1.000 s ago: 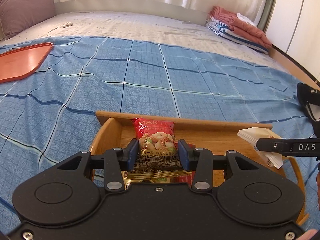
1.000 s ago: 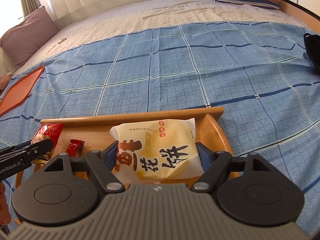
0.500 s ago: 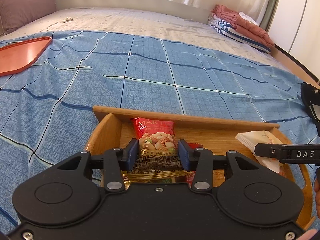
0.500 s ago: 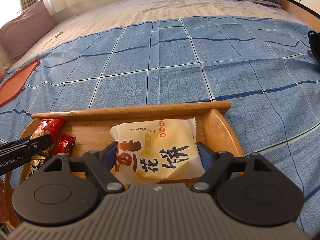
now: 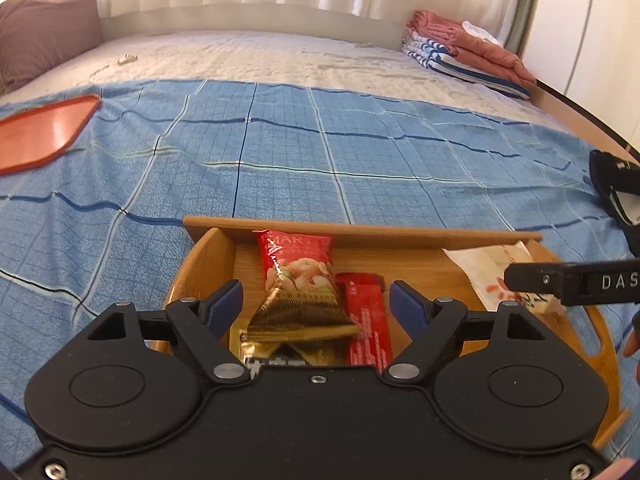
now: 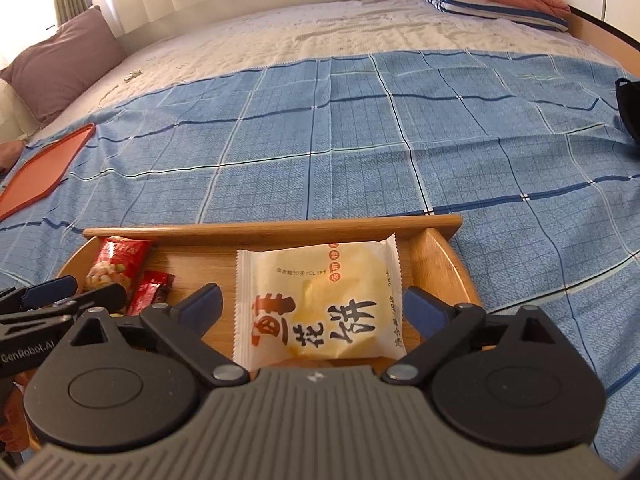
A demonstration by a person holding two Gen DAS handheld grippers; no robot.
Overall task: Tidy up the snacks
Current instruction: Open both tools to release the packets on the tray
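A wooden tray (image 5: 360,234) (image 6: 280,227) lies on the blue checked bedspread. In the left wrist view a red and gold nut packet (image 5: 298,280) rests in the tray beside a red bar (image 5: 366,320). My left gripper (image 5: 316,300) hangs over them, its jaws opening and the pads clear of the packet. In the right wrist view a pale yellow pastry packet (image 6: 320,300) lies flat in the tray's right part. My right gripper (image 6: 312,306) straddles it, jaws opening, pads off the wrapper. The nut packet (image 6: 116,264) and red bar (image 6: 150,290) show at the left.
An orange tray (image 5: 40,136) (image 6: 40,172) lies far left on the bedspread. Folded blankets (image 5: 468,52) are stacked at the back right, a mauve pillow (image 6: 64,68) at the back left. A black object (image 5: 616,196) sits at the right edge.
Both grippers opened wide. The left let go of the nut packet, which now lies in the tray. The right's pads came away from the pastry packet.
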